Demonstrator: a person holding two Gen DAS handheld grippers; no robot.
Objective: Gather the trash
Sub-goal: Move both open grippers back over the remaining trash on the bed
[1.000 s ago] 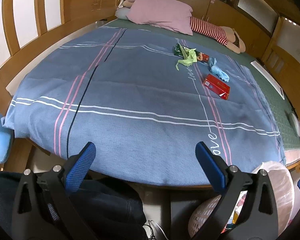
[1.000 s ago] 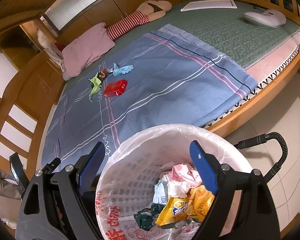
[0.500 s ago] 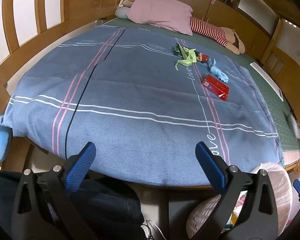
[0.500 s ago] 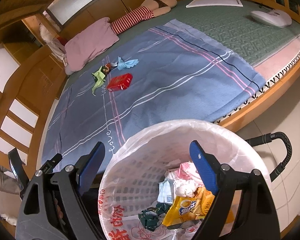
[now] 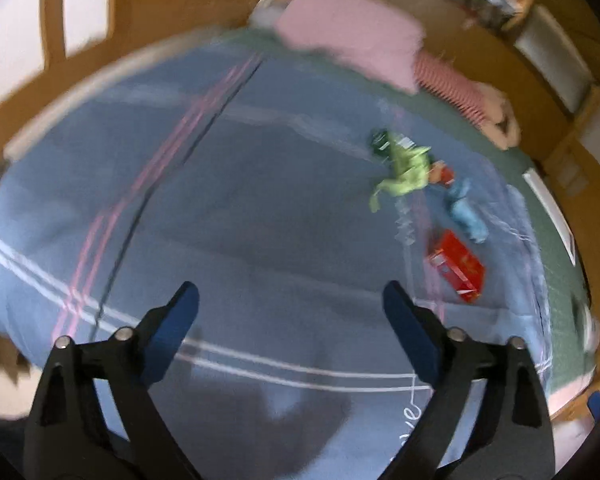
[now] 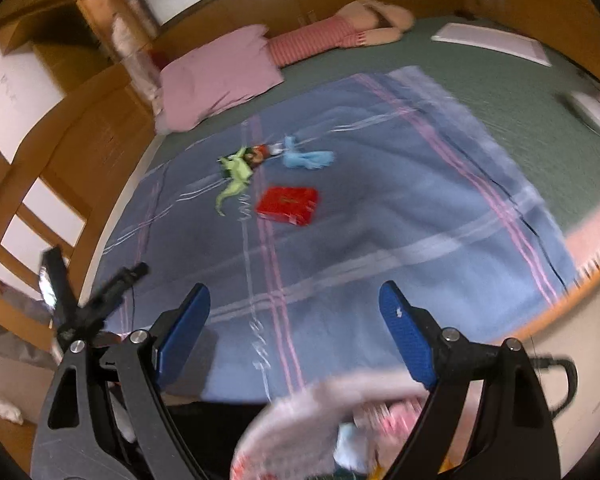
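Note:
Trash lies on a blue striped blanket (image 5: 260,208): a red box (image 5: 456,266), a light blue wrapper (image 5: 466,210), a green wrapper (image 5: 406,170) and a small red-and-dark wrapper (image 5: 440,172). The right wrist view shows the same red box (image 6: 288,205), blue wrapper (image 6: 308,158) and green wrapper (image 6: 236,176). My left gripper (image 5: 290,304) is open and empty over the blanket's near part. My right gripper (image 6: 294,304) is open and empty above the white trash basket (image 6: 320,404), which holds several wrappers. Both views are blurred.
A pink pillow (image 6: 216,76) and a striped doll (image 6: 332,34) lie at the head of the bed. A wooden bed frame (image 6: 80,128) rings the mattress. A white flat object (image 6: 492,42) rests on the green mat (image 6: 500,92). The left gripper's arm (image 6: 88,304) shows at left.
Both grippers have moved forward toward the bed. The trash on the blanket looks closer in both views. The basket has slid to the bottom of the right wrist view.

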